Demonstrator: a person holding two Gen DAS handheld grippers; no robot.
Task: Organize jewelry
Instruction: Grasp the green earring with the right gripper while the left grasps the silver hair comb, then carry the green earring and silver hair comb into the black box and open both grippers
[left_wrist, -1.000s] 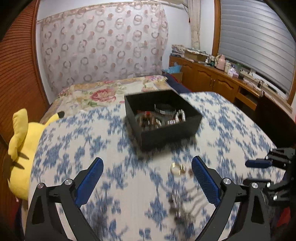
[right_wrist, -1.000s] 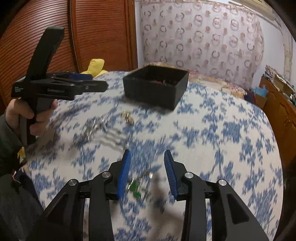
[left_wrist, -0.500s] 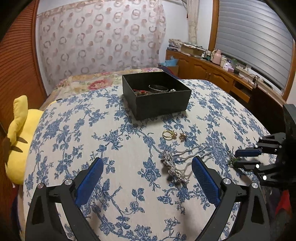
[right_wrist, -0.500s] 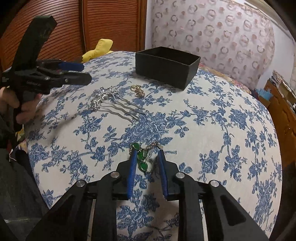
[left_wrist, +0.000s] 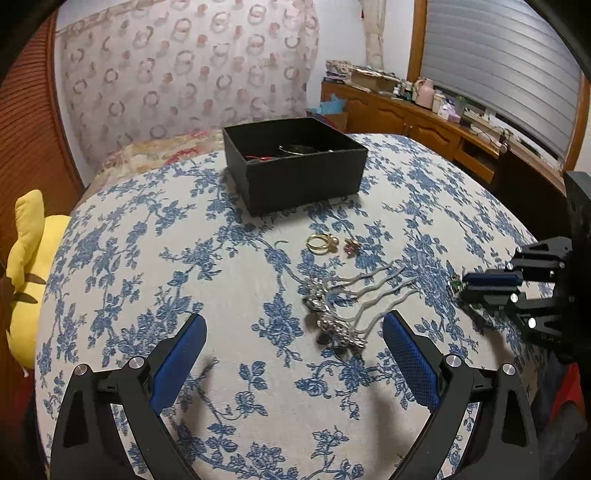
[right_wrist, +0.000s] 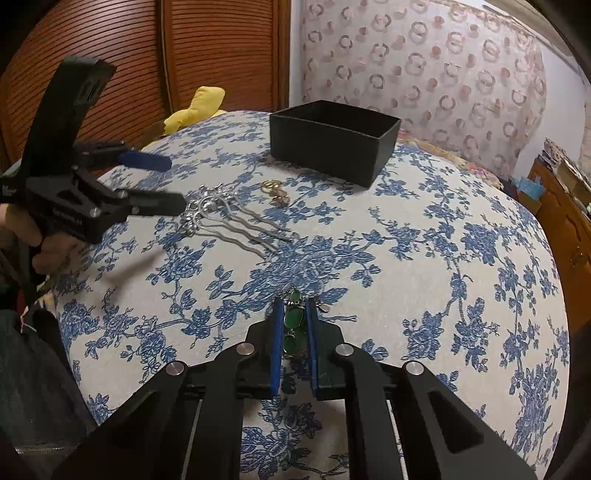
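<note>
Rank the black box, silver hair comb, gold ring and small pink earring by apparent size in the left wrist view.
1. black box
2. silver hair comb, though nearer the camera
3. gold ring
4. small pink earring

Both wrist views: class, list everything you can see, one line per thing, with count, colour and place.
box: one, black, open, far part of the cloth, jewelry inside
ring: one, gold, in front of the box
small ornament: one, pinkish, beside the ring
hair comb: one, silver, mid cloth
green-stone piece: one, between the right pads
tablecloth: one, white with blue flowers
plush toy: one, yellow, left edge
left gripper: open, over the comb
right gripper: just closing on the green-stone piece
</note>
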